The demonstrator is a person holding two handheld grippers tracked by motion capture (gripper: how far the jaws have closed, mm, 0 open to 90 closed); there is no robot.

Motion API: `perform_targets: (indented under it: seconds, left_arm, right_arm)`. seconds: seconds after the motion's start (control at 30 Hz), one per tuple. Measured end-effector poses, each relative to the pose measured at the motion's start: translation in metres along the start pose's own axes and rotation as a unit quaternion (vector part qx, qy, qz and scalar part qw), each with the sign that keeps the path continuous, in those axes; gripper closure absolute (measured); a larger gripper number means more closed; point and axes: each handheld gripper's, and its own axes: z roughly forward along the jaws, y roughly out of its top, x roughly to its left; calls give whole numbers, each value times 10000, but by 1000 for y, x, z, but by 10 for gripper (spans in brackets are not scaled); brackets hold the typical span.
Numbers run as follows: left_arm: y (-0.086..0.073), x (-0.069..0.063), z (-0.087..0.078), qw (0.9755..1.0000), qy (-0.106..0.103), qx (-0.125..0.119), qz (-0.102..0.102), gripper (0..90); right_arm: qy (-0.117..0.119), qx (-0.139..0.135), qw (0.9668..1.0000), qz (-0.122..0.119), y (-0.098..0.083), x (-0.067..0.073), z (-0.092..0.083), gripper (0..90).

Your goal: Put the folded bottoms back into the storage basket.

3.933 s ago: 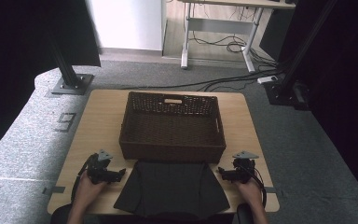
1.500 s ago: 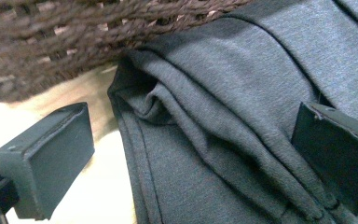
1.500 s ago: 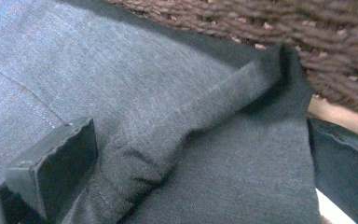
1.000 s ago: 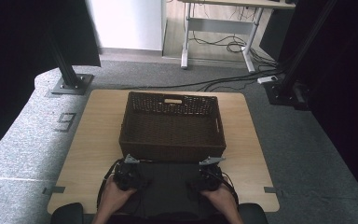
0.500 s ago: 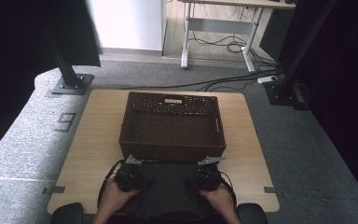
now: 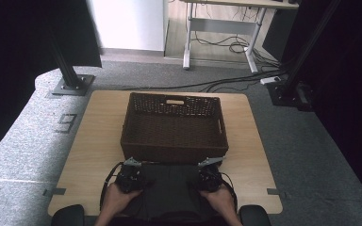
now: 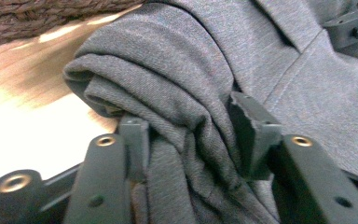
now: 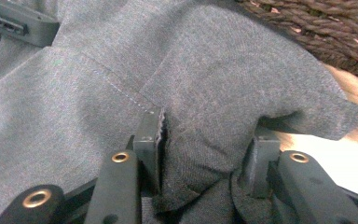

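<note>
A dark grey folded cloth (image 6: 169, 190) lies at the table's near edge, just in front of a brown wicker basket (image 6: 172, 153). My left gripper (image 6: 131, 175) sits at the cloth's far left corner. In the left gripper view its jaws (image 7: 191, 135) have just been closing and now pinch a bunched fold of the cloth (image 7: 168, 60). My right gripper (image 6: 208, 175) sits at the far right corner. Its jaws (image 8: 207, 140) have likewise been closing and squeeze a gathered fold of the cloth (image 8: 191, 60).
The wooden table (image 6: 94, 141) has bare wood left and right of the basket. The basket's woven wall (image 8: 317, 28) stands close behind both grippers. Black stands and cables are on the grey floor beyond the table.
Since the earliest frame both hands have come in from the cloth's sides to its far corners. Over the last second they have stayed put there.
</note>
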Motion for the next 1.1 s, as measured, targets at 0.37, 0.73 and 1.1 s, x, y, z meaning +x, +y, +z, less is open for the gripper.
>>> perform_targets:
  seconds: [0.37, 0.73, 1.1]
  left_arm:
    - [3, -7, -11, 9995, 92, -262, 167, 668]
    - [12, -19, -35, 9976, 14, -587, 365, 675]
    - [22, -26, -56, 9949, -180, -892, 428, 675]
  right_arm:
    - [-25, -319, 9994, -119, -2, 5, -9, 634]
    - [8, -589, 9977, -330, 4, 17, -34, 644]
    - [-21, -873, 9947, -535, 14, 25, -59, 652]
